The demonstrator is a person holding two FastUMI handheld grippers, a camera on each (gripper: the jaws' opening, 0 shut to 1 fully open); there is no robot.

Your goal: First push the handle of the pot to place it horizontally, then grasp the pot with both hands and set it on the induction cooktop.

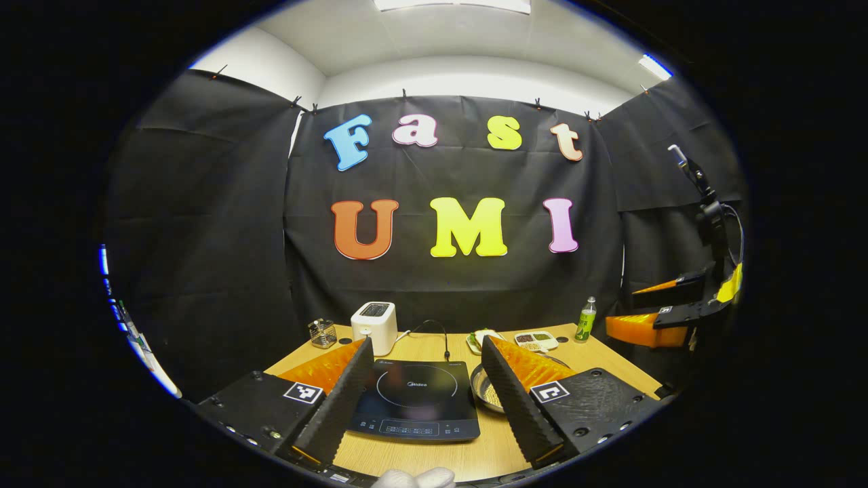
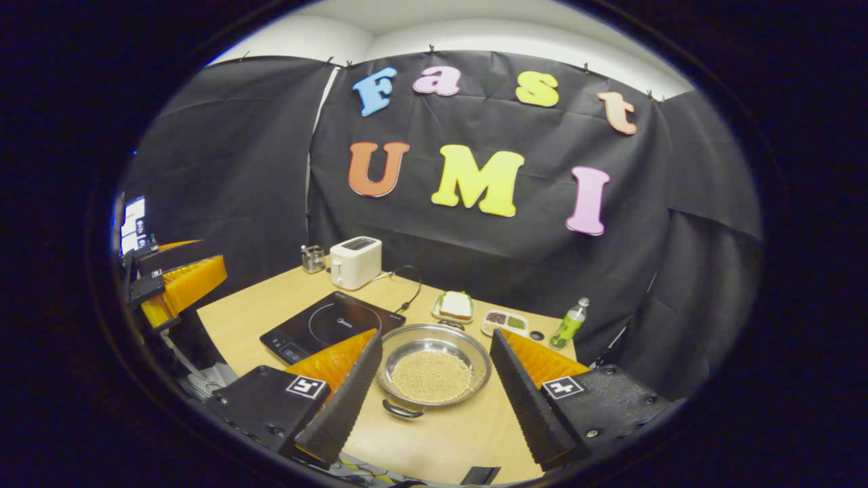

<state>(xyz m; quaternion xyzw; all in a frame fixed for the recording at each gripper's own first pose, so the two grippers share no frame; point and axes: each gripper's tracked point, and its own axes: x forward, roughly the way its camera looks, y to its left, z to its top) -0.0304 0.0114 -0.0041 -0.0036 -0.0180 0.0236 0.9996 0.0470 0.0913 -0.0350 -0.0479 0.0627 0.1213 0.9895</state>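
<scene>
Currently the pot [image 2: 434, 369] is seen on the table [image 2: 441, 434], just beside the induction cooktop [image 2: 329, 325]. Both grippers, left [image 1: 424, 396] and right [image 2: 434, 390], are held with jaws open. If its small handles [image 2: 401, 409] are pushed carelessly, the pot could be slid against the cooktop.

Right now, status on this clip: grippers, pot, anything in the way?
Left gripper and right gripper open, holding nothing. Pot on table beside induction cooktop, untouched. Cooktop surface bare.
</scene>
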